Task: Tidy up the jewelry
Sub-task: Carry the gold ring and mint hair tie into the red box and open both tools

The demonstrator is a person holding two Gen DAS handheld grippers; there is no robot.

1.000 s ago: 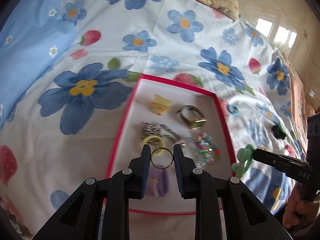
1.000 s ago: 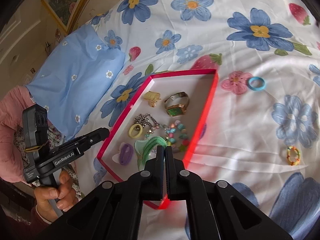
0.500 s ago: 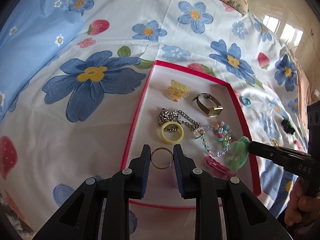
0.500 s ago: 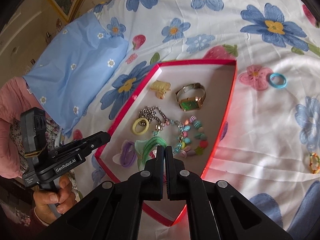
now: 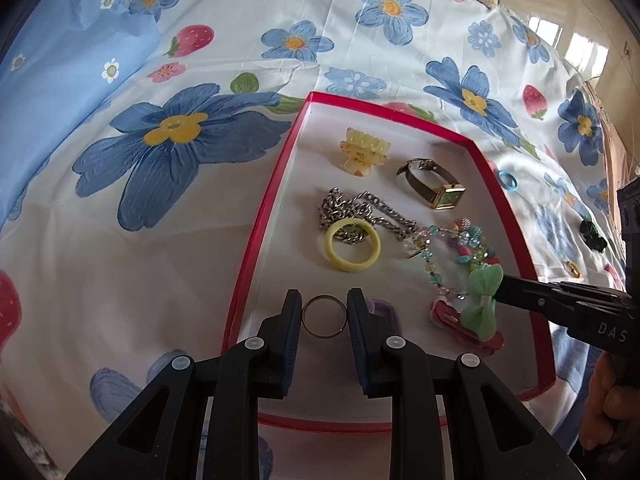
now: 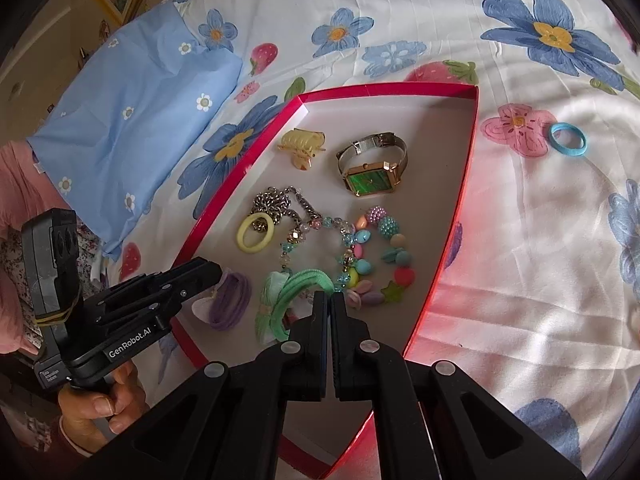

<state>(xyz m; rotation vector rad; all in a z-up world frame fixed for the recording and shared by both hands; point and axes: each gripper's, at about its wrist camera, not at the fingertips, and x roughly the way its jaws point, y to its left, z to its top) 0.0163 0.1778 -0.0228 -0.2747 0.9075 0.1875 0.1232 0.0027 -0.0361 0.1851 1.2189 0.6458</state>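
Both grippers over the red tray [image 5: 256,236]!
Left gripper [image 5: 324,316] pinches a gold ring [image 5: 324,316] near the tray's front edge; right gripper [image 6: 329,304], jaws closed, grips a green hair tie [image 6: 296,292].

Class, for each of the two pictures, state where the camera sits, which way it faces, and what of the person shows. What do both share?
Left wrist: on the left tongs, looking steeply down into the red tray; they hold a gold ring; right hand at the edge.
Right wrist: on the right tongs, shut on a green bow hair tie; left hand and pink sleeve show.
Shared: tray, watch, yellow ring.
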